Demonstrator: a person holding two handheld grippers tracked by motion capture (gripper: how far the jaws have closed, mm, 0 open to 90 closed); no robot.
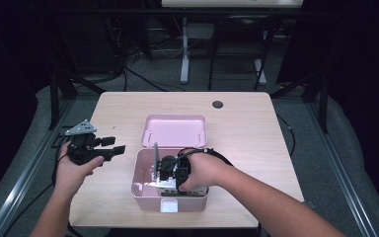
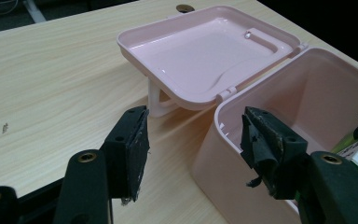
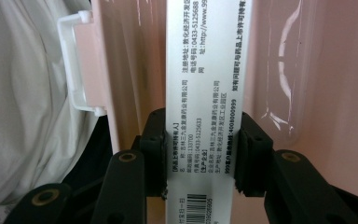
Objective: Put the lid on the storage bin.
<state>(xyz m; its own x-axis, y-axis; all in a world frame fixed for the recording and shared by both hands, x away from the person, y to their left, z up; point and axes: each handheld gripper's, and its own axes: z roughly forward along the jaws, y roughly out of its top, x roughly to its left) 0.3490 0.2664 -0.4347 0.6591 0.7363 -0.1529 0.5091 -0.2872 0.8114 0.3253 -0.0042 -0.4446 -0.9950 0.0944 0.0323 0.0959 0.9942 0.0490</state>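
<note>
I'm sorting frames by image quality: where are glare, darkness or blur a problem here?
High view: surroundings nearly black, the table evenly lit. Left gripper view: glossy highlights on the open lid, all sharp. Right gripper view: the medicine box print readable, white glare streaks on the pink box wall.

A light wooden table (image 1: 246,123) carries 1 open pink box (image 1: 143,190).

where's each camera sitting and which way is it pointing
High view: above the person's side, looking forward and down on the table; both forearms, left gripper.
Left gripper view: along open jaws toward the pink box and its lid.
Right gripper view: inside the box, jaws clamping a white carton.
All share the box.
</note>
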